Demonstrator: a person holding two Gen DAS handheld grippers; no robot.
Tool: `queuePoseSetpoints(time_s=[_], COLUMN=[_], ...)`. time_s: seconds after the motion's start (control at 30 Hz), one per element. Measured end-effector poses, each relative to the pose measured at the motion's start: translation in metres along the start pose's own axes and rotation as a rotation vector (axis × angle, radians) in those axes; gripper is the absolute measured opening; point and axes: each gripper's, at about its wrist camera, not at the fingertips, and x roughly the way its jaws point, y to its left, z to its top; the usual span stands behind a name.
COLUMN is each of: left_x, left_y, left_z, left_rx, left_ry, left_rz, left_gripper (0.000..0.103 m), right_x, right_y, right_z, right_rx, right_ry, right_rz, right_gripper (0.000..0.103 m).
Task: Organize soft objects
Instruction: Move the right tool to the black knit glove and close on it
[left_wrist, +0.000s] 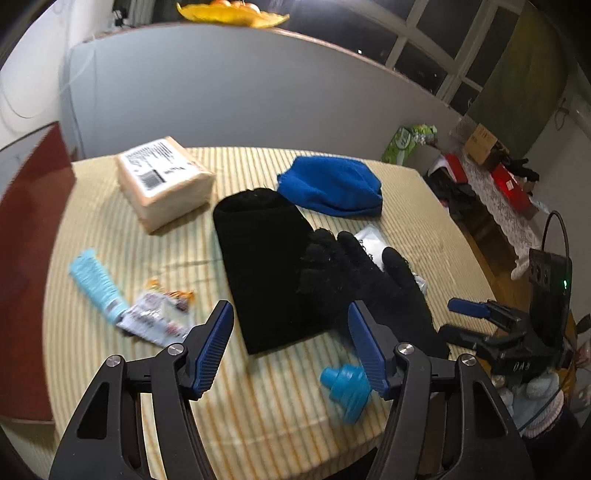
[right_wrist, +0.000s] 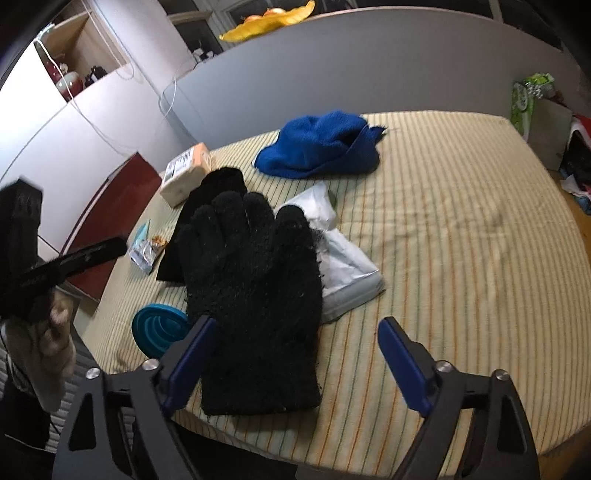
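soft objects: none sorted yet as far as i can tell, all loose on the striped table (left_wrist: 424, 229). left to right in the left wrist view: labelled parcel (left_wrist: 164, 181) far left at the back, light blue tube (left_wrist: 96, 284) and snack wrapper (left_wrist: 159, 314) nearer. then black cloth (left_wrist: 266, 269) flat mid-table, blue fleece hat (left_wrist: 332, 184) behind it, black knit glove (left_wrist: 369, 288) overlapping the cloth's right edge and lying on a white poly mailer (right_wrist: 343, 266). blue collapsible funnel (left_wrist: 347, 387) just beside the glove cuff.

left gripper (left_wrist: 291, 347): jaws apart, nothing between the pads, hovering over the near edge of the black cloth. right gripper (right_wrist: 295, 362): jaws wide, glove cuff lies between them, left pad at its edge but no clamp.

judgement: early stage. glove, cloth and hat all left to gather; hard clutter mixed in.
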Motion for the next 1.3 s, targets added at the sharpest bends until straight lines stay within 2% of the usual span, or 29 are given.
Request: queuePoseSetpoints(time_s=[0.23, 0.3, 0.4, 0.5, 0.67, 0.83, 0.93, 0.97, 1.2, 1.3], left_x=[0.028, 0.031, 0.034, 0.042, 0.054, 0.059, 0.057, 0.059, 0.057, 0.054], left_y=[-0.007, -0.011, -0.021, -0.024, -0.028, -0.03, -0.031, -0.032, -0.039, -0.045], left_z=[0.017, 0.02, 0.021, 0.023, 0.022, 0.02, 0.021, 0.021, 0.017, 0.017], left_rx=[0.002, 0.014, 0.063, 0.079, 0.092, 0.106, 0.111, 0.111, 0.118, 0.13], left_ry=[0.082, 0.083, 0.082, 0.102, 0.134, 0.135, 0.129, 0.132, 0.104, 0.094], left_rz=[-0.035, -0.028, -0.02, -0.01, -0.029, -0.013, -0.014, -0.018, -0.027, -0.039], left_gripper=[0.062, 0.062, 0.062, 0.055, 0.051, 0.036, 0.021, 0.014, 0.007, 0.007], right_x=[0.015, 0.019, 0.024, 0.025, 0.028, 0.033, 0.036, 0.036, 0.034, 0.028], right_y=[0.001, 0.0, -0.001, 0.0, 0.003, 0.009, 0.012, 0.013, 0.011, 0.01], right_z=[0.002, 0.002, 0.001, 0.001, 0.005, 0.008, 0.008, 0.008, 0.009, 0.008], right_rx=[-0.021, -0.015, -0.013, -0.028, -0.041, -0.066, -0.076, -0.077, -0.064, -0.06], right_ry=[0.049, 0.062, 0.078, 0.079, 0.091, 0.112, 0.119, 0.12, 0.108, 0.096], right_rz=[0.013, 0.023, 0.034, 0.035, 0.049, 0.055, 0.05, 0.047, 0.025, 0.025], right_gripper=[0.082, 0.076, 0.073, 0.073, 0.071, 0.052, 0.044, 0.038, 0.018, 0.015])
